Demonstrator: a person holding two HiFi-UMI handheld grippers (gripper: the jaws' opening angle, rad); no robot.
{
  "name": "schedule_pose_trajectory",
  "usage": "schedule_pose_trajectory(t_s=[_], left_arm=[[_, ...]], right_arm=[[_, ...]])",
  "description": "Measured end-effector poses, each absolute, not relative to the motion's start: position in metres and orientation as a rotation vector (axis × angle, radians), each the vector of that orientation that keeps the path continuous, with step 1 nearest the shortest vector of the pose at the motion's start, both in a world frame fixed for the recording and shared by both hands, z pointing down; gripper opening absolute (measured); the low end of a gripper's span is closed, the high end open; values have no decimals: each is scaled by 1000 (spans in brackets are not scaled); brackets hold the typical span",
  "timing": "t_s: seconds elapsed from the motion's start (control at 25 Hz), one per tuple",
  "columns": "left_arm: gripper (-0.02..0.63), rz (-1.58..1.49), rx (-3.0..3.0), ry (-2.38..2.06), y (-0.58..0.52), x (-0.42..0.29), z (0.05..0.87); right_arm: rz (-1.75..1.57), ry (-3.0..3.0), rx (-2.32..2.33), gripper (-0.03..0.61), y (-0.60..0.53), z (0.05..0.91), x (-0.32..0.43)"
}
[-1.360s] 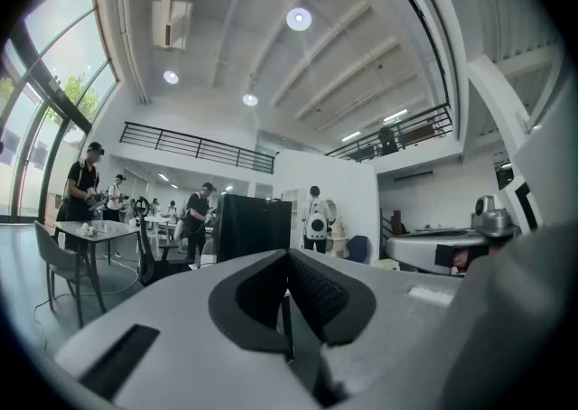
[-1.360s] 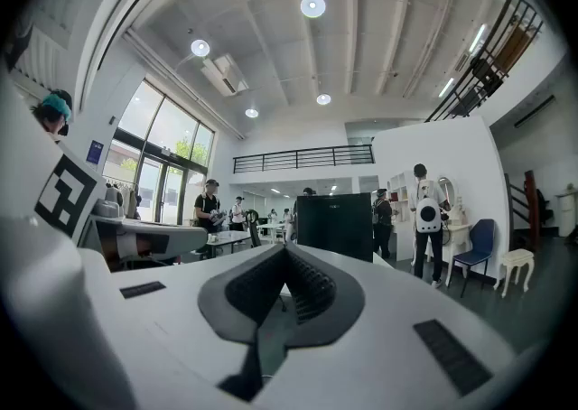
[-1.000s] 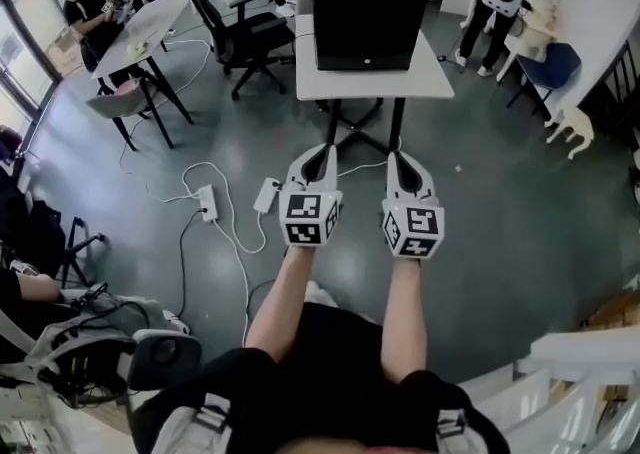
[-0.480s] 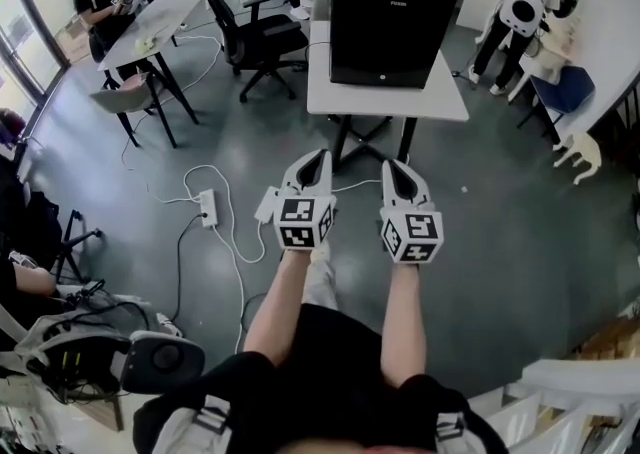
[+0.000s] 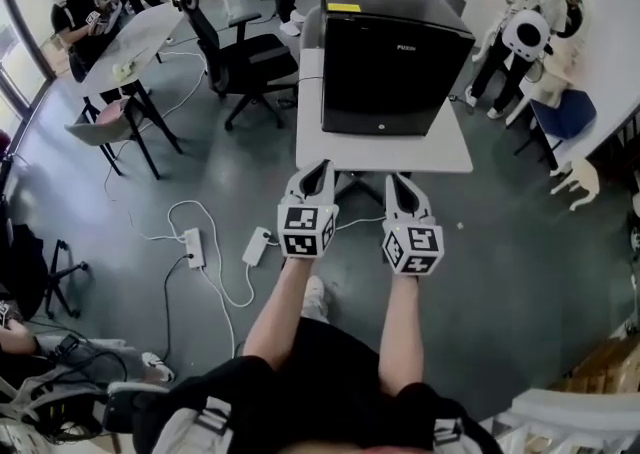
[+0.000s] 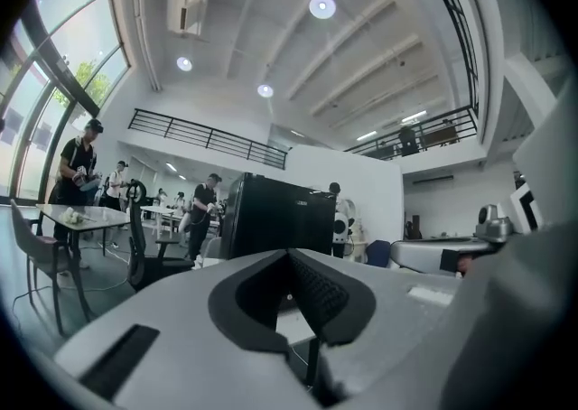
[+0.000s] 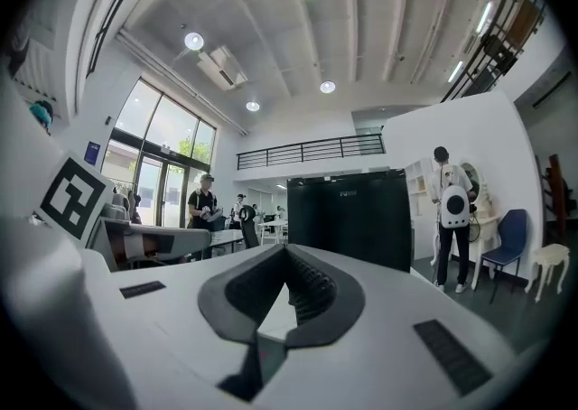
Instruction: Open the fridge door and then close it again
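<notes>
A black mini fridge [image 5: 395, 57] stands with its door closed on a small white table [image 5: 385, 154] straight ahead. My left gripper [image 5: 322, 166] and right gripper [image 5: 393, 178] are held side by side, level, pointing at the table's near edge, a short way off the fridge front. Both are shut with nothing between the jaws. In the left gripper view the fridge [image 6: 275, 218] rises behind the closed left gripper [image 6: 291, 255]. The right gripper view shows the fridge [image 7: 352, 214] beyond the closed right gripper [image 7: 286, 248].
A black office chair [image 5: 235, 52] stands left of the fridge table. A second table [image 5: 140, 32] with a chair [image 5: 105, 117] and people is at far left. A power strip [image 5: 193, 247] and cables lie on the floor. A person [image 5: 525, 37], blue chair [image 5: 565, 112] and stool [image 5: 578, 177] are at right.
The fridge and its table have come much nearer and larger in the head view as the person walked forward. Both grippers stayed shut, side by side.
</notes>
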State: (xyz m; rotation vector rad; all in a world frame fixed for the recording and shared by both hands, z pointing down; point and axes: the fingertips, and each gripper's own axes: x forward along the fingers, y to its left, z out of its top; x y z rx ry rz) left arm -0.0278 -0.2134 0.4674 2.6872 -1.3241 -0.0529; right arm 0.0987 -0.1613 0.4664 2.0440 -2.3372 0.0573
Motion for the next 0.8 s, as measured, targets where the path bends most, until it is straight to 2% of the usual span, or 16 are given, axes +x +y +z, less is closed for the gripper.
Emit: schedule_pose_trajectory(t_s=[0.32,0.56,0.8], left_arm=[[-2,-60,2704,-1293,-365,-13,464],[-2,-86,2726,-1266,-420,2,462],[0,-174,2778,-1241,-463,16,438]], right_arm=[[1,-2409,1980,-5,-323,453,90],[-36,-2409,1967,-5,-381,447,101],[-292,-2399,1846,0,-435,391,115]])
